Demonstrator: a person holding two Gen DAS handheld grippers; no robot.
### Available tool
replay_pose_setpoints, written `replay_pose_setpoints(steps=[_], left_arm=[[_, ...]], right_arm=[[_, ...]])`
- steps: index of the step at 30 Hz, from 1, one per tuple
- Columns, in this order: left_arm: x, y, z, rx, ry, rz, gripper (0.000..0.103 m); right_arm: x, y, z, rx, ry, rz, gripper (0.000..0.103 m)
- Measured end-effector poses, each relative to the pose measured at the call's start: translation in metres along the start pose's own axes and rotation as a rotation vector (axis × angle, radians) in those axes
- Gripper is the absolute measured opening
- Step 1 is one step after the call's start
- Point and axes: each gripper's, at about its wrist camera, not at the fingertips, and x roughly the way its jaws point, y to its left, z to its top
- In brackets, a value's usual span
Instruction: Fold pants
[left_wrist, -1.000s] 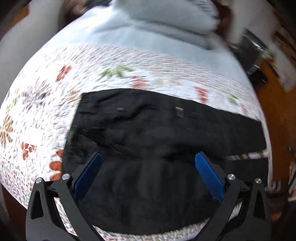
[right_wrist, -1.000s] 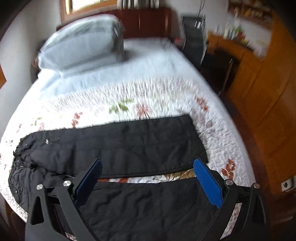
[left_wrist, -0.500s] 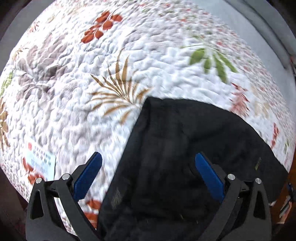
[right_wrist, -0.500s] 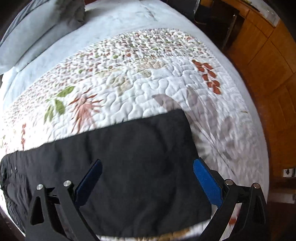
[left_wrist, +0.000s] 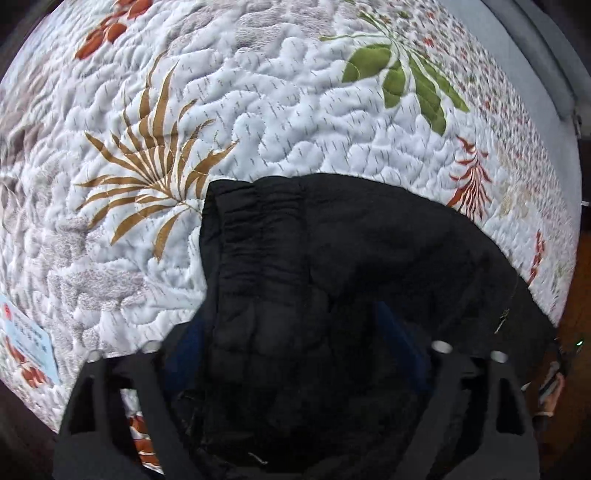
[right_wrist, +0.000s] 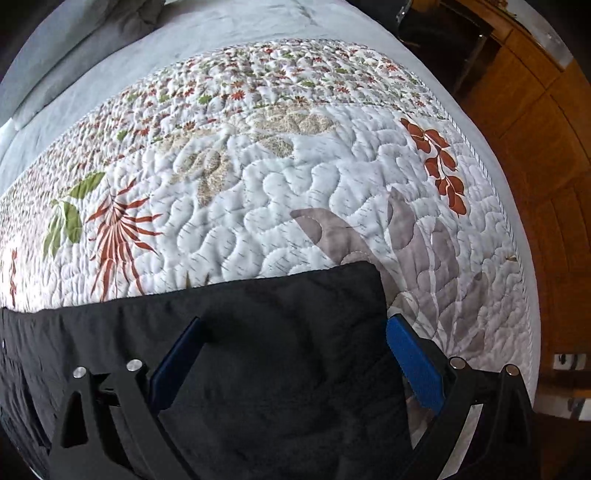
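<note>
A white quilt (right_wrist: 280, 192) printed with leaves and flowers covers the bed in front of you, with plain grey bedding (right_wrist: 110, 74) beyond it at the far end and wooden cabinets (right_wrist: 535, 155) along the right side.

The black pants (right_wrist: 280, 332) lie flat across the near part of the quilt. Your right view shows a leg running in from the left, its squared end stopping just left of the grey leaf print. Your left view shows the other end of the pants (left_wrist: 332, 258), with the gathered waistband facing the brown fern print on the left.

Your left gripper (left_wrist: 291, 332) points steeply down into the waistband end. Its jaws have just been closing, and black cloth bulges up between them. The blue pads are mostly sunk in the fabric, so you can't tell from this view whether they already pinch it or only stand around it.

Your right gripper (right_wrist: 295, 354) stands wide apart over the leg end. The left pad (right_wrist: 177, 362) rests against the top of the cloth, while the right pad (right_wrist: 413, 365) sits just past the leg's right edge, over the quilt. The leg end lies between the two pads, lying flat and not gathered or pinched.
</note>
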Motion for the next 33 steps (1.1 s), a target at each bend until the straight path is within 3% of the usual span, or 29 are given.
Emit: replay_pose_setpoints(steps=[4, 8, 10, 17, 18, 21, 24, 25, 29, 33], left_arm=[[-0.005, -0.005, 0.001, 0.015, 0.005, -0.011, 0.052], [-0.012, -0.019, -0.003, 0.068, 0.001, 0.007, 0.040], [-0.013, -0.023, -0.002, 0.086, 0.003, -0.005, 0.028], [-0.009, -0.031, 0.002, 0.110, -0.002, 0.020, 0.023], [-0.004, -0.037, 0.006, 0.107, -0.006, 0.019, 0.022], [-0.007, -0.029, 0.001, 0.108, -0.027, 0.016, 0.020], [-0.013, -0.030, -0.009, 0.123, -0.059, 0.028, 0.018], [-0.016, -0.020, -0.014, 0.128, -0.067, 0.029, 0.017], [-0.030, -0.029, -0.031, 0.157, -0.113, 0.043, 0.014], [-0.049, -0.041, -0.046, 0.196, -0.173, 0.021, 0.013]], right_arm=[[0.005, -0.010, 0.004, -0.004, 0.015, 0.016, 0.100], [0.009, -0.024, 0.009, -0.004, 0.020, 0.013, 0.100], [0.017, -0.034, 0.016, 0.000, 0.025, 0.004, 0.100], [0.039, -0.038, 0.023, -0.015, 0.068, -0.010, 0.098], [0.041, -0.035, 0.022, -0.026, 0.061, -0.004, 0.095], [0.037, -0.018, 0.013, -0.084, 0.031, -0.003, 0.068], [0.027, -0.008, 0.008, -0.118, 0.021, -0.032, 0.021], [0.023, -0.006, 0.007, -0.111, 0.018, -0.011, 0.014], [0.008, 0.006, 0.003, -0.146, -0.032, -0.035, 0.011], [-0.024, 0.000, -0.006, -0.111, -0.130, 0.047, 0.011]])
